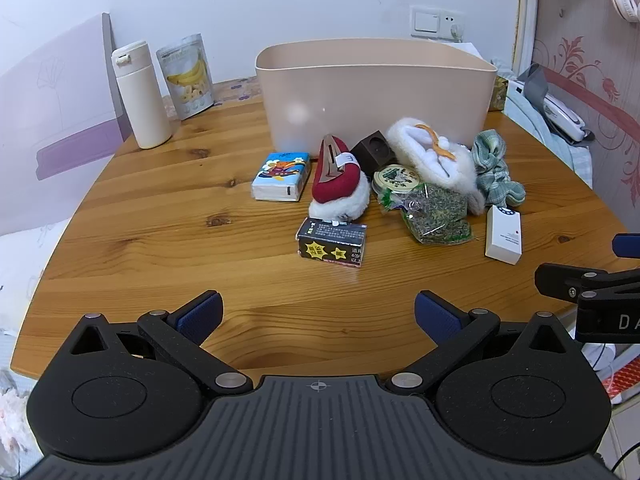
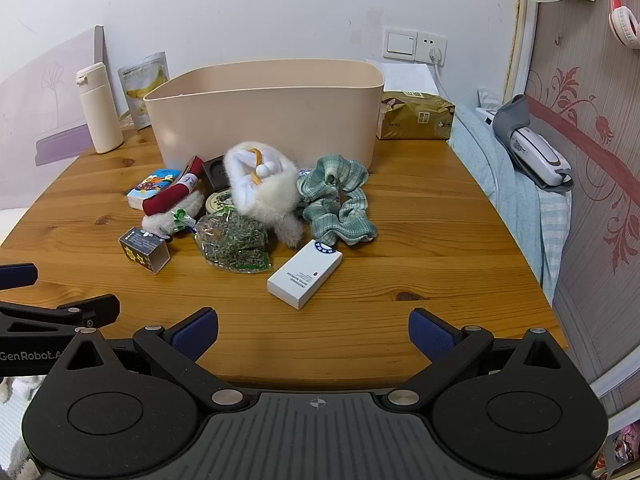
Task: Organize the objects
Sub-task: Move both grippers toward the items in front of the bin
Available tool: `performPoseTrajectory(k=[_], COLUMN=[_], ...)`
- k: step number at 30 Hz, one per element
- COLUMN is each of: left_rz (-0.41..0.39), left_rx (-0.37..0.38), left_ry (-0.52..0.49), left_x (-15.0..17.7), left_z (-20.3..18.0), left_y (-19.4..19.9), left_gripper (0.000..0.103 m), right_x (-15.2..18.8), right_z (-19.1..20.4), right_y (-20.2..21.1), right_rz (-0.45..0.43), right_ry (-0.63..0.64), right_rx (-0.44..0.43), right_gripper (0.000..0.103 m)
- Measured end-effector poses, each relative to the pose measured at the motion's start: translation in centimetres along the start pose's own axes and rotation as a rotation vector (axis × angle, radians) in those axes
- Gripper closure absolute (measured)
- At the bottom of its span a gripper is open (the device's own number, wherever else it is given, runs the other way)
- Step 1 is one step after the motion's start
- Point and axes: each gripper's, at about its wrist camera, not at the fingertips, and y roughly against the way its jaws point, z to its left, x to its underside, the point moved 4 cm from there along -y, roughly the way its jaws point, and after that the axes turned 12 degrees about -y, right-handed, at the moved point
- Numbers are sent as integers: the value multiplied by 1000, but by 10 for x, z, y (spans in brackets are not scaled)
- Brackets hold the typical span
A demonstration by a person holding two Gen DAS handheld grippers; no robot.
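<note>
1. Two grippers, nearest the viewer: left gripper [image 1: 318,314] and right gripper [image 2: 313,332], both spread to full width, nothing between the pads, both hovering over the table [image 1: 160,216] edge, well short of the bin [image 2: 264,120].
2. White carton [image 2: 305,274]: item farthest in front of the bin, lying flat and clear of its neighbours. Likely the right gripper's first pick; close across its narrow width.
3. Black box [image 1: 332,242]: in front of the bin, left of the white carton. Suits the left gripper.
4. Herb packet [image 2: 234,244], round tin [image 1: 396,178], tissue pack [image 1: 282,176]: closer to the bin.
5. Soft goods touching or overlapping just before the bin wall: red slipper [image 1: 338,180], white fluffy piece [image 2: 262,188], green cloth [image 2: 340,204]. Pinch deep; lift singly to avoid dragging neighbours.
6. Bin: open-topped, its inside hidden; the probable destination.
</note>
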Motion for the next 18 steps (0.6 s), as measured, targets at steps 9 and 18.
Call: performPoseTrajectory(k=[9,18], left_rz=[-1,5], left_rx=[2,2], left_ry=[1,12], left_x=[-1,-2], left_z=[0,4], left_y=[1,-1], left_gripper=[0,0], right_x=[0,-1], right_z=[-3,-2], right_y=[1,-1], right_rz=[1,3], right_ry=[-12,-12], right_rx=[-4,-3], right_gripper=[0,0])
